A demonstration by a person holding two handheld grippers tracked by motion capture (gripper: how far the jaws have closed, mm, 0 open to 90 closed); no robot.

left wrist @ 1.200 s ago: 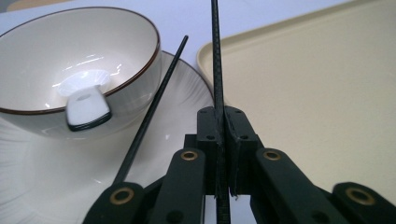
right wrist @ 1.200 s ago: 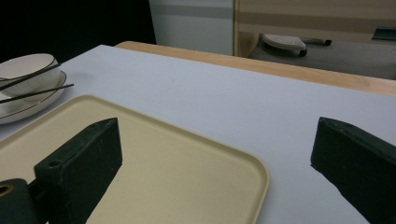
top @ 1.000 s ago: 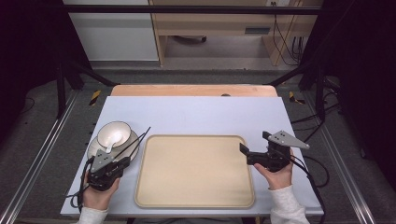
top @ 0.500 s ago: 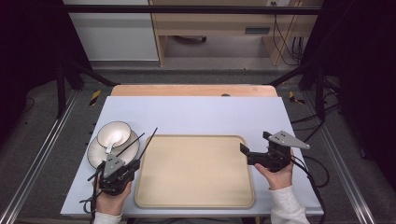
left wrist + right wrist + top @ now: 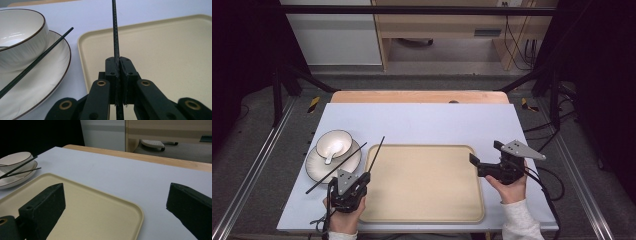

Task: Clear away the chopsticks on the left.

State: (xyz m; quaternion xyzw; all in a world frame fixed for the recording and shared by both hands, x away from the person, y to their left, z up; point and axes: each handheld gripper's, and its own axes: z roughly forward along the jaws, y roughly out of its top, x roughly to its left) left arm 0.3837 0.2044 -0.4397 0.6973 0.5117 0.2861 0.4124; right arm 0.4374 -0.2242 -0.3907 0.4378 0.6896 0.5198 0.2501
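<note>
One chopstick (image 5: 115, 30) clamped in left hand-held gripper (image 5: 119, 82).

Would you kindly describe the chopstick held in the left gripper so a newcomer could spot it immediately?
Start at the beige tray in the middle of the table, then look to its near left corner, where the left gripper is. The black chopstick clamped in it points away along the tray's left rim, whereas the other chopstick lies slanted across the plate.

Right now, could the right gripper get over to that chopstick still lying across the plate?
Probably, though awkwardly: the right gripper is open, but the whole tray lies between it and the chopstick, and the left gripper sits beside it.
</note>
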